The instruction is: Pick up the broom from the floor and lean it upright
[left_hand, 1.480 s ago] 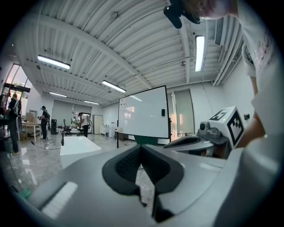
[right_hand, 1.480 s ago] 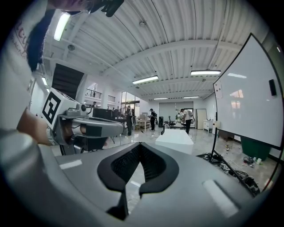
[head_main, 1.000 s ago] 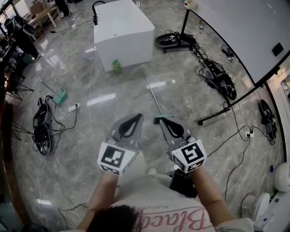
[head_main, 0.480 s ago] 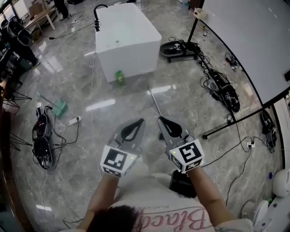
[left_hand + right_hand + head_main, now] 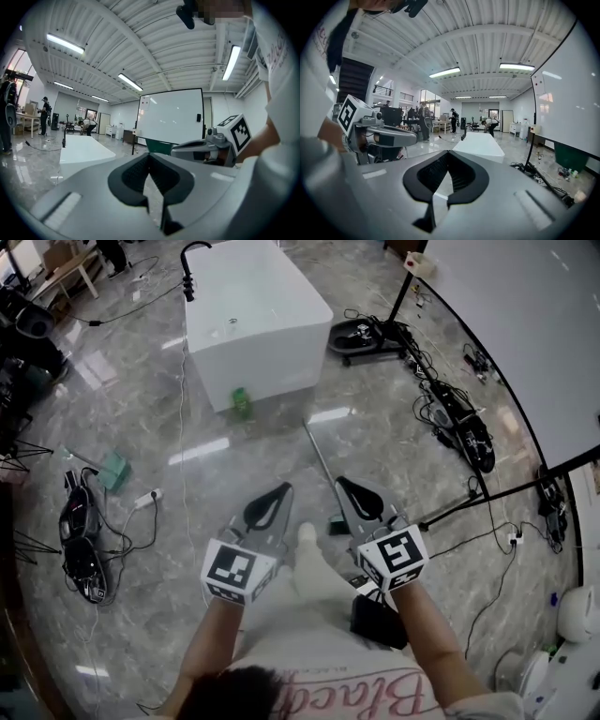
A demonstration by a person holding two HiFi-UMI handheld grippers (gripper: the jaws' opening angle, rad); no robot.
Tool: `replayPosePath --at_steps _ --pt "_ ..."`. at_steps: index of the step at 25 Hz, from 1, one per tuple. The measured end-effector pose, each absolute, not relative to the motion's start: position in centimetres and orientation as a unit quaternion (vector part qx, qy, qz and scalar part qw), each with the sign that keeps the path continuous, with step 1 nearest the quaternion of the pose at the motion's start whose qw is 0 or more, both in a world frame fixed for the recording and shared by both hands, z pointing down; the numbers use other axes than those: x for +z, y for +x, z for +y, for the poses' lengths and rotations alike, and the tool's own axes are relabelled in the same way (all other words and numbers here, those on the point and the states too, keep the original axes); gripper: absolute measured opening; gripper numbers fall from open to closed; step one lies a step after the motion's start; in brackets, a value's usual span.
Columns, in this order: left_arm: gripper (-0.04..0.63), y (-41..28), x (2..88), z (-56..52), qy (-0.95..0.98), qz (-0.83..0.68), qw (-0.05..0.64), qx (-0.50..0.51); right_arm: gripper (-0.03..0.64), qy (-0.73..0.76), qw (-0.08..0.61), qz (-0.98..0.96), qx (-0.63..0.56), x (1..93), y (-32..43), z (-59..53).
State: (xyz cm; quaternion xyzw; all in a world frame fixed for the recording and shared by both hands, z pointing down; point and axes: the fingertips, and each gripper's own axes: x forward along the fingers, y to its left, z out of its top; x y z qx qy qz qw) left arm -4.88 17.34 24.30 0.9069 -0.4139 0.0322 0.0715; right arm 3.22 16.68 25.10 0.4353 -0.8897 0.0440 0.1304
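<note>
Lying flat on the glossy grey marble floor (image 5: 141,549), the broom (image 5: 319,456) shows a thin straight metal handle running toward the boxy white block (image 5: 253,315). Its dark green head sits just beside the right gripper (image 5: 340,482) and is partly hidden by it. The left gripper (image 5: 288,487) has smooth grey jaws, tips together around a teardrop gap lined with ribbed black pads, nothing in it. The right gripper looks the same, tips together and empty. A small green bottle (image 5: 242,401) stands against the block. Tangled black cables (image 5: 459,427) lie at right.
</note>
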Motion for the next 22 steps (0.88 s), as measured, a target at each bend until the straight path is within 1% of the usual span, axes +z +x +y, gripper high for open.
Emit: replayPosePath --at_steps 5,10,16,22 --pt "-0.002 -6.1 25.4 13.8 0.901 -0.423 0.083 0.042 0.002 0.430 0.131 -0.891 0.054 26.1 2.5 12.7" --pt "-0.002 -6.9 26.3 8.0 0.897 -0.433 0.082 0.046 0.002 0.425 0.138 -0.894 0.045 27.2 1.7 7.2" --pt "-0.002 -5.3 27.2 0.9 0.901 -0.422 0.083 0.050 0.002 0.418 0.149 -0.894 0.054 27.6 2.7 0.6" --pt "-0.002 -4.0 27.6 -5.5 0.898 -0.423 0.092 0.075 0.002 0.413 0.159 -0.892 0.088 29.3 4.0 -3.9"
